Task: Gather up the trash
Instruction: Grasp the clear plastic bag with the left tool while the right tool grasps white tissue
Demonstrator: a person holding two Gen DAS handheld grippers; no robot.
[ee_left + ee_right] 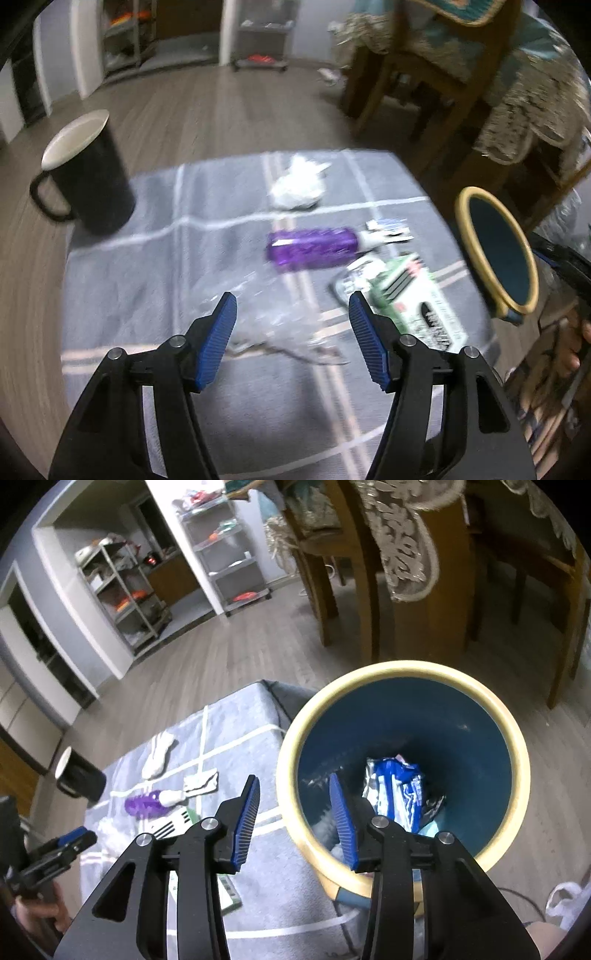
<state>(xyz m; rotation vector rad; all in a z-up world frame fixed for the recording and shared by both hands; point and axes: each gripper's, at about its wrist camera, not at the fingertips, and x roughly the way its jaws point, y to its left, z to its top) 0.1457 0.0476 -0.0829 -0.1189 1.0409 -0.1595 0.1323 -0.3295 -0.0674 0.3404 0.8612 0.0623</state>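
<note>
A blue bin with a cream rim stands at the edge of a grey checked cloth; it also shows in the left wrist view. A blue and white wrapper lies inside it. My right gripper is open and empty, straddling the bin's near rim. My left gripper is open and empty above a clear crumpled plastic film on the cloth. Beyond it lie a purple bottle, a green and white carton, a crumpled white tissue and a small blue and white wrapper.
A black mug stands at the cloth's far left corner. Wooden chairs and a table with a lace cloth stand to the right. Metal shelves line the far wall across a wood floor. A white bag lies on the floor right of the bin.
</note>
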